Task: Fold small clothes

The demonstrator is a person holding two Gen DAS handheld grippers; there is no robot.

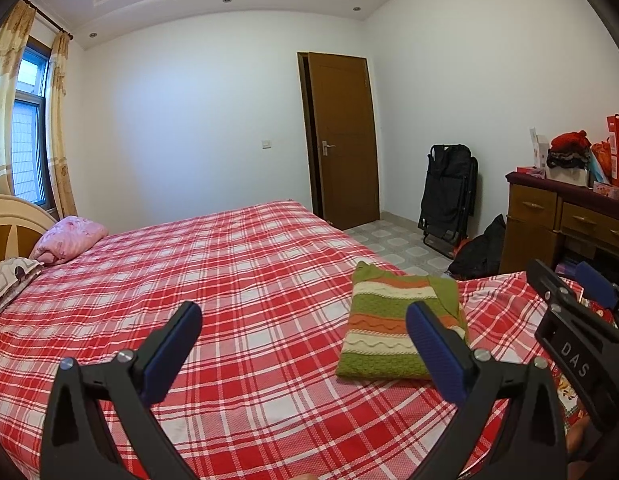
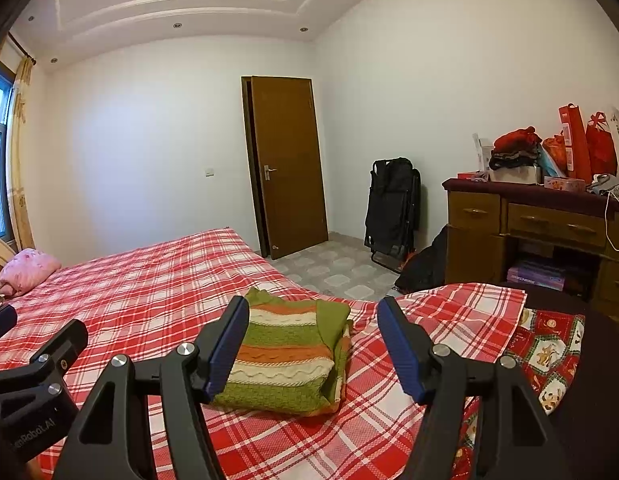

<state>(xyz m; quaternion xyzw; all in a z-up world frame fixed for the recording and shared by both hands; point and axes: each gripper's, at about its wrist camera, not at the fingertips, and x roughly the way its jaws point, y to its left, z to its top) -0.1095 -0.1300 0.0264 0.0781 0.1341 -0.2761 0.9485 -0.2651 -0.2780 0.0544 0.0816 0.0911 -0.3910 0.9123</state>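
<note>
Folded sweater (image 2: 287, 354) lies on bed (image 2: 149, 280), lower centre of right wrist view, near the bed's right edge. Pillow (image 2: 27, 272) on bed at far left. Door (image 2: 287, 166) behind bed, mid-frame. Folded chair (image 2: 391, 208) leans on wall right of door. Dresser (image 2: 529, 220) at right edge, boxes and bags on top.

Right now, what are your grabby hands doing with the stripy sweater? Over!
Left gripper open, empty. Right gripper open, empty. Striped knit sweater folded, lying on the plaid bedsheet. Nothing in the way.
</note>
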